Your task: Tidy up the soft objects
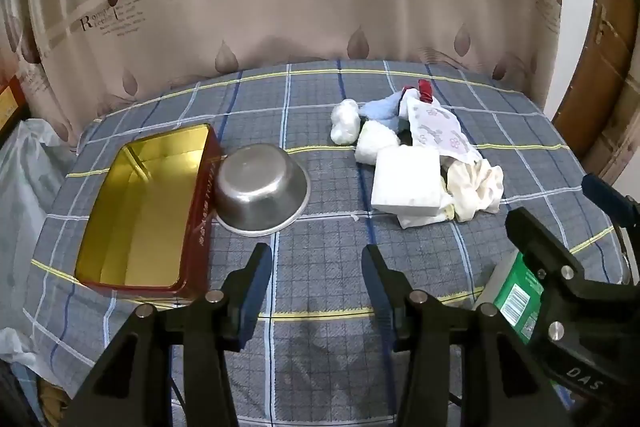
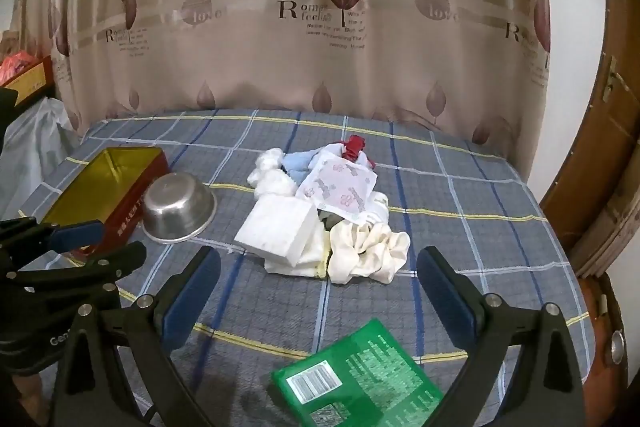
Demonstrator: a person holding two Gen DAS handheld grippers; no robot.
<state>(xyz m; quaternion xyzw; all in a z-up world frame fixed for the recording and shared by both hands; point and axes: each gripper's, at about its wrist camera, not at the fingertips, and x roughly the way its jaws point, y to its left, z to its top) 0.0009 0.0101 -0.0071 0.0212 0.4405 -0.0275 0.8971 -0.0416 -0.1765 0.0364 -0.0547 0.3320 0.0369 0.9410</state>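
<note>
A heap of soft things lies on the checked tablecloth [image 2: 460, 227]: a white foam block [image 2: 280, 227], a cream cloth [image 2: 368, 251], a flower-printed packet [image 2: 340, 191], white cotton wads [image 2: 268, 163], a blue cloth [image 2: 298, 163] and a red item [image 2: 354, 147]. My right gripper [image 2: 320, 263] stands wide open just in front of the heap, nothing between its fingers. The left gripper [image 1: 318, 267] is open over bare cloth, with the foam block [image 1: 404, 179] ahead to its right. An open red tin [image 1: 200, 211] with a gold inside sits ahead to its left.
An upturned steel bowl [image 1: 260, 187] leans against the tin. A green packet [image 2: 360, 379] lies flat near the front edge, under my right gripper. A beige curtain [image 2: 320, 47] hangs behind the table, a wooden door [image 2: 600, 147] is at the right, a white bag [image 1: 24, 167] at the left.
</note>
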